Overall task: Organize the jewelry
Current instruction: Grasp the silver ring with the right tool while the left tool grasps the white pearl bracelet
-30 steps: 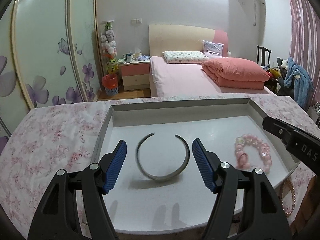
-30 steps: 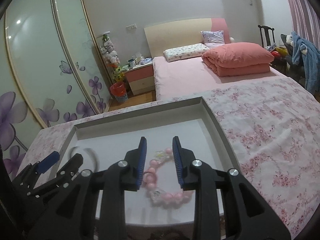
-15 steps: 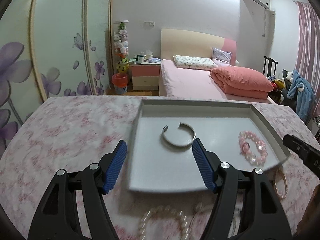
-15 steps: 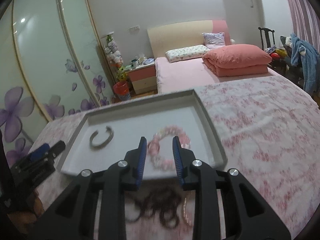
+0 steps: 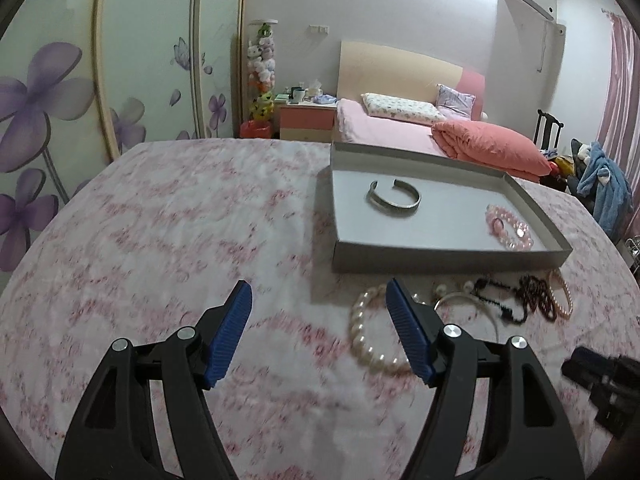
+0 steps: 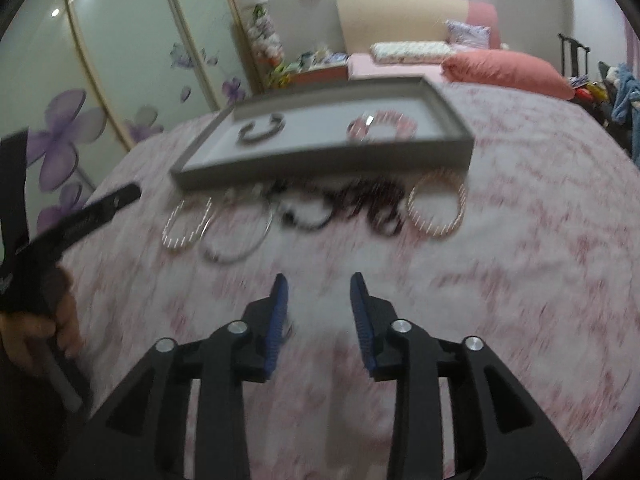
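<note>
One gray tray (image 5: 440, 258) is being seen on the tabletop (image 5: 160, 220). Two bracelets are being kept in it: one silver bangle (image 5: 394, 199) and one pink bead bracelet (image 5: 509, 227). Five more pieces are being counted in front.

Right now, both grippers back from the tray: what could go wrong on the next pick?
1. The dark bead strands lie tangled and overlap the pink bead loop; lifting one may drag its neighbour.
2. The pearl bracelet touches the thin bangle, so the left gripper, open and empty, could catch both.
3. The right gripper is opening, nothing between its jaws; its view is blurred, so aim may be off.
</note>
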`<state>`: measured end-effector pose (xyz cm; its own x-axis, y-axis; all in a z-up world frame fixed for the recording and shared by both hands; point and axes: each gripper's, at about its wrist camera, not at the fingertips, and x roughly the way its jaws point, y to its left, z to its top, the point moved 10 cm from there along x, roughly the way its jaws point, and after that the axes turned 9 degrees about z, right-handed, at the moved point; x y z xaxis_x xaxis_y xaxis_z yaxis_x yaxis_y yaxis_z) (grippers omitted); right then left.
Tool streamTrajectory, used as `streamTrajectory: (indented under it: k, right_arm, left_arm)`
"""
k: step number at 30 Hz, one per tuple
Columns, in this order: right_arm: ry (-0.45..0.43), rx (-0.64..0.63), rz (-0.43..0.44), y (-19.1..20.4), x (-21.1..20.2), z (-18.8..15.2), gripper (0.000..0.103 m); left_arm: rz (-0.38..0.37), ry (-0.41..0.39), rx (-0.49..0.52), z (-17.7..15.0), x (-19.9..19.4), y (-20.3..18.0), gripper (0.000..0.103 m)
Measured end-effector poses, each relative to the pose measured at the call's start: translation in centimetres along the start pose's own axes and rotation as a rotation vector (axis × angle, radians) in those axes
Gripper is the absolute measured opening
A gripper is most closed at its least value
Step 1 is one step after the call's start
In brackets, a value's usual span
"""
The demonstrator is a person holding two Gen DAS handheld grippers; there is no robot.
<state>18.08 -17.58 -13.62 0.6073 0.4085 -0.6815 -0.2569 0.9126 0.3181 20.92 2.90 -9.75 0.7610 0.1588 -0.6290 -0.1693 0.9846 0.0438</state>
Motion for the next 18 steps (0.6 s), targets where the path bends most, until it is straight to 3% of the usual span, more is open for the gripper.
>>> streamTrajectory:
  k: [6, 12, 13, 14, 18]
  right_arm:
    - [0.062, -0.047, 0.0, 1.8, 1.1, -1.8, 0.037]
    - [0.078, -0.149, -0.077, 2.6, 1.6, -2.0, 0.037]
    - [0.077, -0.17, -0.097, 2.6, 1.6, -2.1, 0.033]
    - [0.073, -0.182, -0.105, 2.6, 1.5, -2.1, 0.022]
    - [0.071, -0.162, -0.114, 1.8, 1.4, -1.8, 0.022]
  left_arm:
    - [-0.006, 0.027, 0.01, -1.3, -0.1, 0.1, 0.073]
    - [-0.014, 0.05, 0.062, -2.1, 0.0, -1.1, 0.073]
    - [-0.014, 0.054, 0.068, -2.2, 0.1, -1.3, 0.073]
    - [-0.014, 0.059, 0.075, -2.3, 0.3, -1.4, 0.073]
    - [-0.012, 0.078, 0.093, -2.6, 0.7, -2.0, 0.073]
